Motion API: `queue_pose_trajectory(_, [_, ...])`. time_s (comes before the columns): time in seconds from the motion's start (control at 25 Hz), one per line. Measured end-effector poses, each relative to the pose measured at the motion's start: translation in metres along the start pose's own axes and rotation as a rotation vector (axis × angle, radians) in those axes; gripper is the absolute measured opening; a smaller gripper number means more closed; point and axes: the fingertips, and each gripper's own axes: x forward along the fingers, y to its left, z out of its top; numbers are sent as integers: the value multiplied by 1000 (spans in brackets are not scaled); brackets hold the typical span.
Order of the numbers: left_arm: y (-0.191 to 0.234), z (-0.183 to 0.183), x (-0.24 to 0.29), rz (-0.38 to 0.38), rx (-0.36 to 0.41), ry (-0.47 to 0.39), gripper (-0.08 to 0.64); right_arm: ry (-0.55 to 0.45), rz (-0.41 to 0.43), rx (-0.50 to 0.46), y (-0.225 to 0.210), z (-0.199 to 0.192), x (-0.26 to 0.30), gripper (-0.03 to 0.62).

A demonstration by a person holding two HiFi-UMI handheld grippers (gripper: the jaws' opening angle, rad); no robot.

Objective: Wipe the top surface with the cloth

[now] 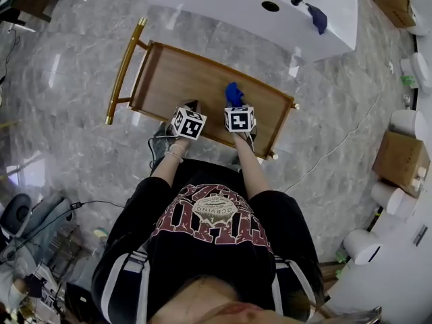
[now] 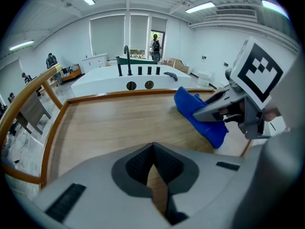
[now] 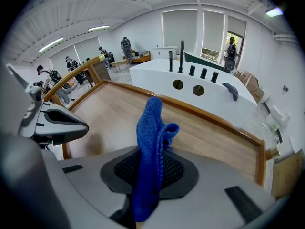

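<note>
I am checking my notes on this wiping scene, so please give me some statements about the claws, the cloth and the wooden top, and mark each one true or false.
1. The right claw is shut on the blue cloth. True.
2. The left claw holds a second cloth. False: it is shut, with nothing in it.
3. The wooden top has a raised edge around it. True.
4. The blue cloth is spread flat on the wooden top. False: it is bunched and sticks out of the right claw.
</note>
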Motion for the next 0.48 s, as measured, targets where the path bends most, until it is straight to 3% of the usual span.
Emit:
queue_pose_trajectory(0.16, [8,0,-1,10,-7,-3,48,-7,25,8,8,4,6,91])
queue_pose_trajectory(0.48, [14,6,2,19,-5,2,48,17,78,-74,24,18,12,91])
